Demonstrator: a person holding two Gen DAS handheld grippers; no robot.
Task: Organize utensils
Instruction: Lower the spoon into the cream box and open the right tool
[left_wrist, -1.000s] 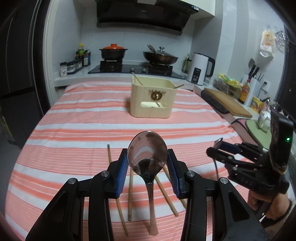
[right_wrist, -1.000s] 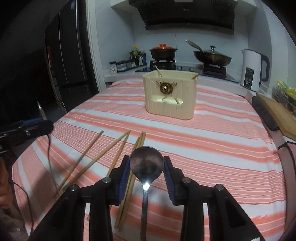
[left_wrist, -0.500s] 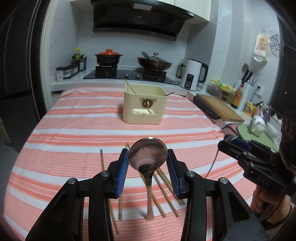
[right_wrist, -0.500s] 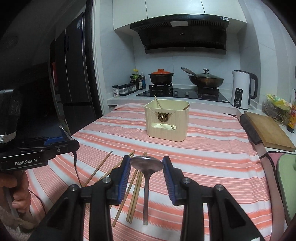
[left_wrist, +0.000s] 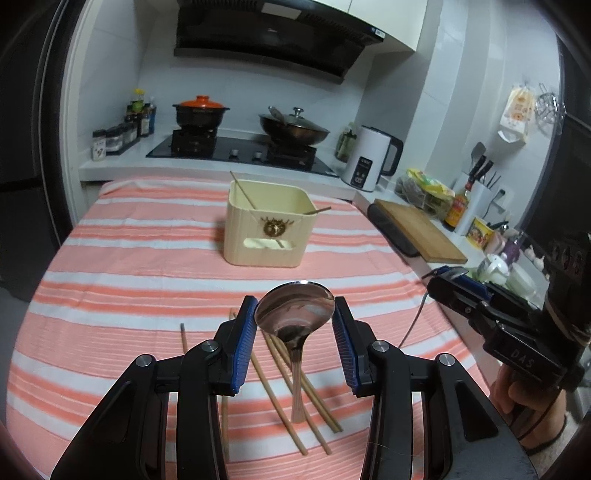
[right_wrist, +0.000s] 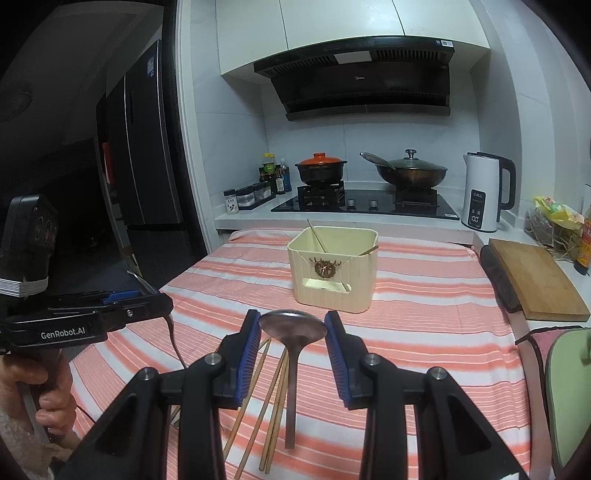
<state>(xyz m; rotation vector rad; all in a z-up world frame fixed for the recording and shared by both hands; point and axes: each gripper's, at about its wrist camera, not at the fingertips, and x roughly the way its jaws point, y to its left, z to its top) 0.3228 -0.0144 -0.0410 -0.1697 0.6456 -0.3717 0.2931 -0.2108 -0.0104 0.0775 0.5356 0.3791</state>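
My left gripper (left_wrist: 294, 325) is shut on the bowl of a metal spoon (left_wrist: 294, 314), handle hanging down above the striped cloth. My right gripper (right_wrist: 292, 334) is shut on a second metal spoon (right_wrist: 292, 328) in the same way. Both are lifted above the table. Several wooden chopsticks (left_wrist: 280, 384) lie loose on the cloth below; they also show in the right wrist view (right_wrist: 271, 391). A cream utensil holder (left_wrist: 267, 229) stands mid-table, further off, with a chopstick and a utensil handle leaning in it; it also shows in the right wrist view (right_wrist: 334, 271).
The table has a pink and white striped cloth (left_wrist: 122, 280). A stove with an orange-lidded pot (left_wrist: 200, 114) and a wok stands behind. A white kettle (left_wrist: 369, 164), a wooden cutting board (left_wrist: 419, 232) and jars line the right counter. A dark fridge (right_wrist: 140, 177) is at the left.
Both grippers have risen and pulled back from the table with their spoons; the chopsticks and holder now look lower and farther away.
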